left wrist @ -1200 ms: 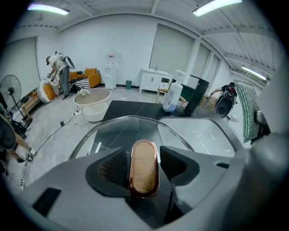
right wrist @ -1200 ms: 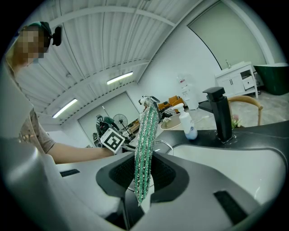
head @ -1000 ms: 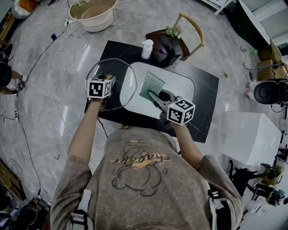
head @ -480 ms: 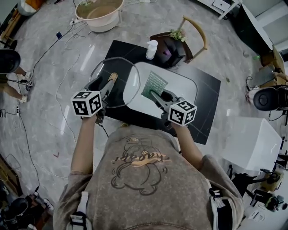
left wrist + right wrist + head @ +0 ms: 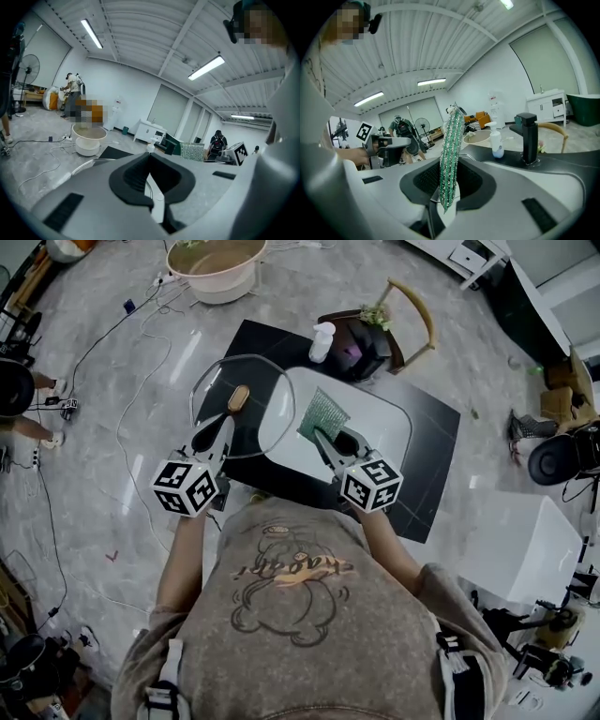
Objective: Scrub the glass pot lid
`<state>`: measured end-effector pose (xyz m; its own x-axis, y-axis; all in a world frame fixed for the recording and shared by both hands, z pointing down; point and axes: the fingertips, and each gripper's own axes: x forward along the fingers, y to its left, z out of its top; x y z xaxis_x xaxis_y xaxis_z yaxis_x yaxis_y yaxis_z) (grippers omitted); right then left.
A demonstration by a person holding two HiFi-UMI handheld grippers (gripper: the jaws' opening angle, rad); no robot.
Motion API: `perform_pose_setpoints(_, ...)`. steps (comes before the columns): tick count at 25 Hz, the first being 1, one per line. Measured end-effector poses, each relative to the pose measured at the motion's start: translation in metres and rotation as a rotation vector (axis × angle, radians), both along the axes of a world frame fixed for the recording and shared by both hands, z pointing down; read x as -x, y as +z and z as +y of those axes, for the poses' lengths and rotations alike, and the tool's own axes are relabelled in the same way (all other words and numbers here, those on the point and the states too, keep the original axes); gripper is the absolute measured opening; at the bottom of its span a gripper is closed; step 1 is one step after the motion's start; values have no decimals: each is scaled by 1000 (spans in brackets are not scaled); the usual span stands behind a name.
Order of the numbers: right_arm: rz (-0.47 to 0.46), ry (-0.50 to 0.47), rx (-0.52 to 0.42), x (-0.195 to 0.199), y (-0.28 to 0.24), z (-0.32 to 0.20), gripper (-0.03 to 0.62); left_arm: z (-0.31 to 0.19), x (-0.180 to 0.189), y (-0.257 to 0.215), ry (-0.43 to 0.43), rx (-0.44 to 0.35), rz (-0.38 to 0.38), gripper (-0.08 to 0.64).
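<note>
Lid (image 5: pixel 267 385) flat on the black counter (image 5: pixel 427 460), edge over the white sink (image 5: pixel 375 427).
Its wooden handle (image 5: pixel 238 397) points away from you, just ahead of your left tongs (image 5: pixel 222 425), which just snapped shut on nothing; your right tongs (image 5: pixel 322 435) pinch the green scrubber (image 5: pixel 323 412) beside its right edge.

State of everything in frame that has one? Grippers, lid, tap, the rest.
Left gripper: jaws just closed, together, nothing between them.
Right gripper: shut on green scrub cloth, held upright.
Glass lid: knob up, edge over the sink.
Tap: off.
Soap bottle: upright.
Floor basin: holds murky water.
</note>
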<state>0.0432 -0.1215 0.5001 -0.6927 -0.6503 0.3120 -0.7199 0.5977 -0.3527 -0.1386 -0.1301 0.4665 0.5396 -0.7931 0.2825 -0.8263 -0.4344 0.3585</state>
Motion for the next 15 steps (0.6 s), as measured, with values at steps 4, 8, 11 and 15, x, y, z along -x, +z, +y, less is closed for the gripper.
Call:
perform_pose_setpoints(4,14,34,-72,-3,-4,4,92,13,-14,-3,27,-82,-19,9)
perform_pose_setpoints(8,14,71,-114,-10,-4,5,92,18,-19,-3,13,-158,-73,9)
perform_pose_setpoints(11,19,85,-125,-13,-2,6,92,18,-19,0,2,-183,-96,9)
perform_pose_setpoints(15,6,95,-134,-15,-4,8,92,22,-18,1,-19,-190,-105,9)
